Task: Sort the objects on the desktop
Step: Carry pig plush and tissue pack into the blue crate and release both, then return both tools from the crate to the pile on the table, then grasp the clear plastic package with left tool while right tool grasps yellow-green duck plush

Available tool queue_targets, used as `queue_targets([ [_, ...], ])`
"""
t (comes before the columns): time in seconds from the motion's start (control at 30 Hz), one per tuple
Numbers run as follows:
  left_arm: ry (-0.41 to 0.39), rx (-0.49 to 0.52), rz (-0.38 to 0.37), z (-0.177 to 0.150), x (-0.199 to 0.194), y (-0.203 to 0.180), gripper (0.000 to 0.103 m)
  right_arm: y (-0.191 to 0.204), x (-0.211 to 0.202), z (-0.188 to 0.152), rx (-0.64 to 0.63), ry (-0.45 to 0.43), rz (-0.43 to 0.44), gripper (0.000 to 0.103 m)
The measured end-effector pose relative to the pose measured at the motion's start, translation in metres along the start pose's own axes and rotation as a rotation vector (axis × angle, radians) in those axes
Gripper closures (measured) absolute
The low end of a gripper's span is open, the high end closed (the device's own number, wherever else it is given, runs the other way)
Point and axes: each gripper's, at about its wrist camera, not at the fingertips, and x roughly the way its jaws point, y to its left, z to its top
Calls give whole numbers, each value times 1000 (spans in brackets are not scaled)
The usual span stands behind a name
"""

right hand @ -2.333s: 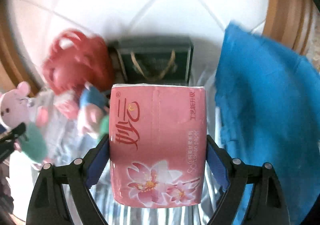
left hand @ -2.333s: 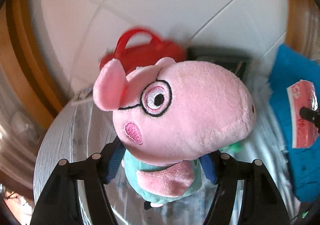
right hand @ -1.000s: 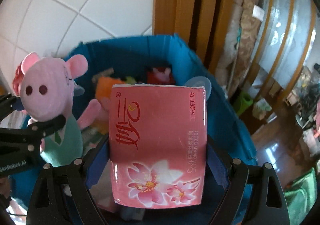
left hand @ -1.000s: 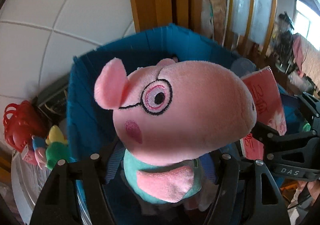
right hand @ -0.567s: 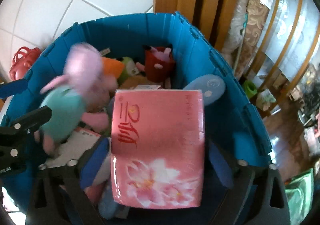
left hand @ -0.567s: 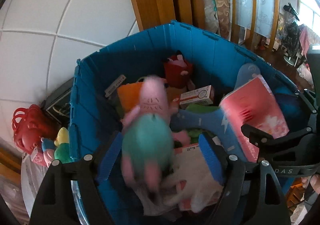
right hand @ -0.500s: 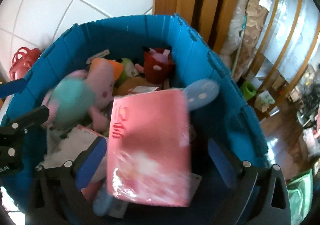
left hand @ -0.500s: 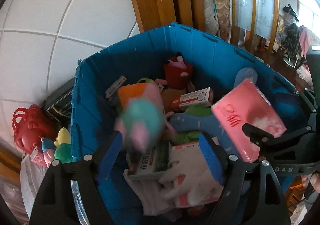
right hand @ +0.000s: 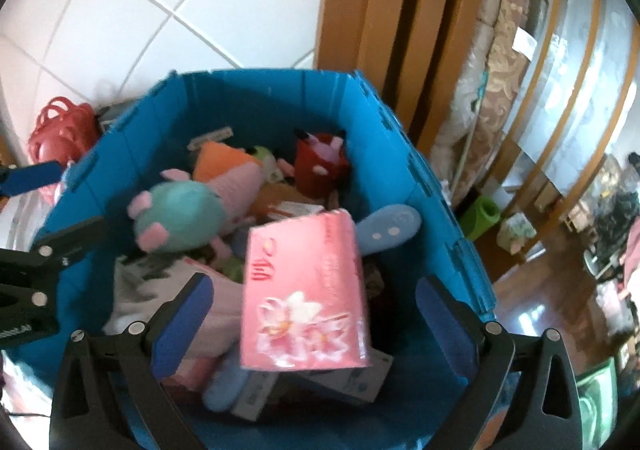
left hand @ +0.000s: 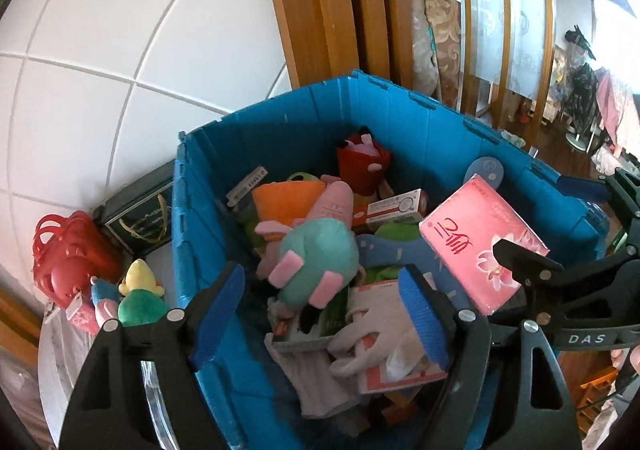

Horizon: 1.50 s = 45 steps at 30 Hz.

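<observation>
A blue crate (left hand: 400,118) holds several toys and boxes; it also shows in the right wrist view (right hand: 264,94). The pink pig plush (left hand: 316,254) lies head down on the pile inside, also in the right wrist view (right hand: 180,218). The pink tissue pack (left hand: 480,238) rests tilted on the pile at the crate's right, also in the right wrist view (right hand: 304,290). My left gripper (left hand: 320,314) is open and empty above the crate. My right gripper (right hand: 312,314) is open and empty above the tissue pack.
A red basket (left hand: 68,254), small plush toys (left hand: 132,298) and a dark box (left hand: 140,218) sit on the table left of the crate. A white tiled wall (left hand: 120,50) and wooden frame (left hand: 328,10) stand behind. Wood floor lies at the right.
Both grippers swung from the table over the crate and opened. The pig plush and the tissue pack dropped into the crate and now lie on the pile.
</observation>
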Motion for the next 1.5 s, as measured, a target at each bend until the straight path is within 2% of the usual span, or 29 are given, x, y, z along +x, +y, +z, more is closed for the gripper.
queue_targets([
  [0.13,-37,-18,9,-9,-16,21,24,20,-17,5,-11,-39,20,0],
  [0.3,-86,-53,42,-28,-38,70,24,59,-42,15,-6,-105,64,0],
  [0.47,-101,-97,84,-59,-52,148,24,124,-62,31,-15,-165,112,0],
  [0.63,-65,-138,156,-97,-46,238,24,204,-67,51,-21,-195,164,0],
  [0.7,-38,-168,186,-117,-37,285,24,236,-62,57,-20,-193,184,0],
  [0.9,55,-277,231,-172,-1,411,24,332,-11,74,-35,-97,217,0],
  [1.0,103,-332,259,-193,25,471,24,367,29,84,-38,-23,223,0],
  [1.17,162,-343,277,-210,73,550,24,408,104,96,-48,98,234,0],
  [1.23,179,-319,268,-209,95,571,24,422,132,101,-51,138,241,0],
  [1.33,233,-227,222,-202,146,602,24,440,171,107,-54,191,238,0],
  [1.37,249,-192,198,-200,158,607,24,445,184,109,-59,207,236,0],
  [1.5,319,-43,193,-199,216,620,24,459,232,118,-68,266,212,0],
])
